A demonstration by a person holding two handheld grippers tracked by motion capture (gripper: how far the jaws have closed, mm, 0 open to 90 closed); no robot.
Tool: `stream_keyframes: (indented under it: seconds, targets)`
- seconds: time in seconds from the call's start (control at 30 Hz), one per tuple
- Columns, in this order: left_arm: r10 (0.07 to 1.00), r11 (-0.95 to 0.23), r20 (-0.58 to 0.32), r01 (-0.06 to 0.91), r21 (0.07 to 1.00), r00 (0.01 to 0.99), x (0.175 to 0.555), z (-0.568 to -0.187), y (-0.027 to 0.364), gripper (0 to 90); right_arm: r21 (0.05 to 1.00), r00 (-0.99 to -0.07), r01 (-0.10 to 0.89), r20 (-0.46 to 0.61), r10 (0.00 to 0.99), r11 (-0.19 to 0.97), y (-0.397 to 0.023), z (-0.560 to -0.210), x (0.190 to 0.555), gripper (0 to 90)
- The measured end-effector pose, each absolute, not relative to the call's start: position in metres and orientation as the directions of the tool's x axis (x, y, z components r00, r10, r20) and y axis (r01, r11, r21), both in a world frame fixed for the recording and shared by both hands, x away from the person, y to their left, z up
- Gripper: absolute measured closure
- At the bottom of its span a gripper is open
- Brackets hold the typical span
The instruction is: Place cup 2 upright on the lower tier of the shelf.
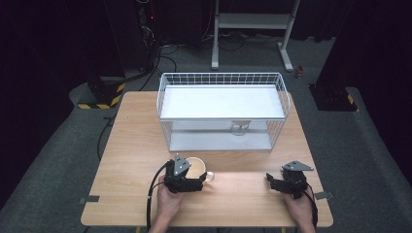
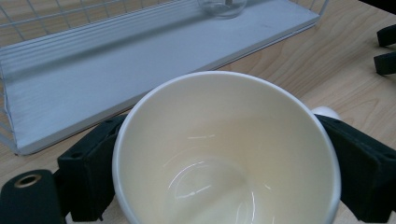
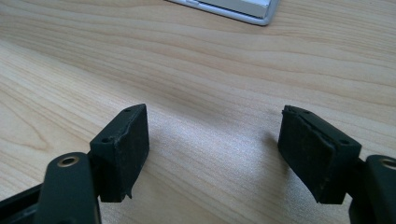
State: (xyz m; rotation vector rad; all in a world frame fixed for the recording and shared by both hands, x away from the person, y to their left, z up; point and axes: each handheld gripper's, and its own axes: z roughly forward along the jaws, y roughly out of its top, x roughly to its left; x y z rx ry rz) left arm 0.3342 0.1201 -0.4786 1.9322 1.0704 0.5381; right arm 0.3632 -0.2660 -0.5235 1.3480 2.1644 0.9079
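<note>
A cream mug [image 1: 196, 167] stands upright and empty on the wooden table [image 1: 243, 199], near its front edge, left of centre. My left gripper [image 1: 194, 175] is shut on the mug [image 2: 224, 154], with a black pad [image 2: 93, 163] pressed against each side and the handle [image 2: 325, 112] pointing right. My right gripper [image 1: 272, 181] rests low over the table at the front right. In the right gripper view it [image 3: 219, 149] stands open over bare wood, nothing between its pads.
A white wire rack [image 1: 221, 77] with a flat upper shelf and a lower tray [image 2: 140, 70] stands at the table's back centre. A clear glass [image 1: 239, 128] sits inside it under the shelf. Behind the table are a white stand [image 1: 252, 22] and floor cables.
</note>
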Motion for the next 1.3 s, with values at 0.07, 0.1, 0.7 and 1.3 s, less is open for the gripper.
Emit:
stream_keyframes:
  seconds: [0.07, 0.1, 0.7, 1.3]
  targets:
    - [0.84, -0.289, -0.019, 0.478, 0.829, 0.542, 0.335, -0.478, 0.12, 9.8, 0.721, -0.434, 0.618, -0.019, 0.901, 0.313, -0.266, -0.524, 0.363, 25.0]
    - [0.841, -0.288, -0.02, 0.479, 0.83, 0.54, 0.335, -0.478, 0.12, 9.8, 0.721, -0.434, 0.618, -0.018, 0.901, 0.312, -0.266, -0.524, 0.363, 25.0]
    - [0.849, -0.287, -0.007, 0.471, 0.834, 0.529, 0.363, -0.463, 0.116, 9.9, 0.721, -0.434, 0.618, -0.018, 0.901, 0.312, -0.266, -0.524, 0.363, 25.0]
    - [0.876, -0.259, -0.003, 0.475, 0.841, 0.482, 0.4, -0.454, 0.114, 9.9, 0.721, -0.434, 0.618, -0.019, 0.901, 0.313, -0.266, -0.524, 0.363, 25.0]
